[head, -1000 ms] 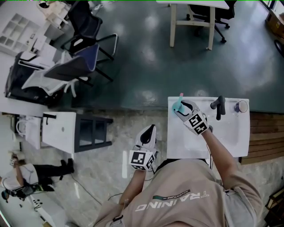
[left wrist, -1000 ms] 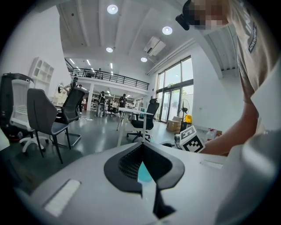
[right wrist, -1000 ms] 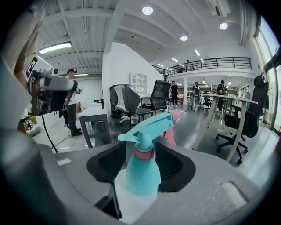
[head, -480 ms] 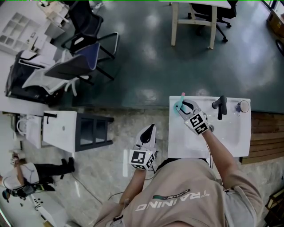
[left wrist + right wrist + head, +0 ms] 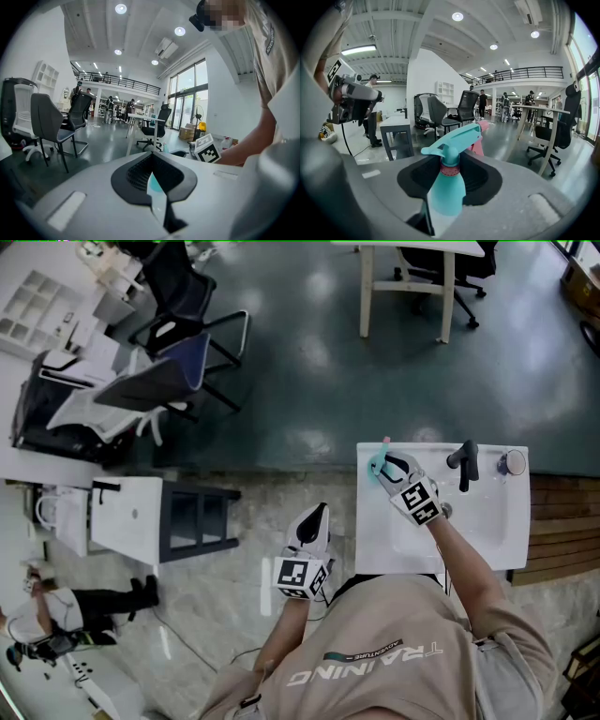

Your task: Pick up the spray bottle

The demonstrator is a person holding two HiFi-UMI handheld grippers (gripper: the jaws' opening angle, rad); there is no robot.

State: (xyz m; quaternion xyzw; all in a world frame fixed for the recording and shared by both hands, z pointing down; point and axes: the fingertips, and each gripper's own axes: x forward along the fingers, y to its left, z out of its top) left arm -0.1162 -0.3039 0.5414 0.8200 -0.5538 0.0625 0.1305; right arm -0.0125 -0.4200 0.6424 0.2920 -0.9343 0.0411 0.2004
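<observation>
A teal spray bottle (image 5: pixel 377 465) with a pink trigger and collar stands at the far left corner of the white sink unit (image 5: pixel 375 540). My right gripper (image 5: pixel 386 468) reaches over the sink and is shut on it. In the right gripper view the bottle (image 5: pixel 446 190) fills the gap between the dark pads, its nozzle pointing right, and the right gripper (image 5: pixel 449 176) clamps its body just below the collar. My left gripper (image 5: pixel 317 517) hangs over the floor left of the sink, jaws together and empty. In its own view the left gripper (image 5: pixel 153 180) shows closed pads.
A black faucet (image 5: pixel 462 465) and a round cup-like item (image 5: pixel 511 463) sit at the sink's back edge. Wooden boards (image 5: pixel 562 521) lie to the right. A small white table (image 5: pixel 127 517) and office chairs (image 5: pixel 164 376) stand to the left.
The right gripper's jaws have drawn in around the spray bottle. Both hands stay where they were, and the bottle stands in the same corner.
</observation>
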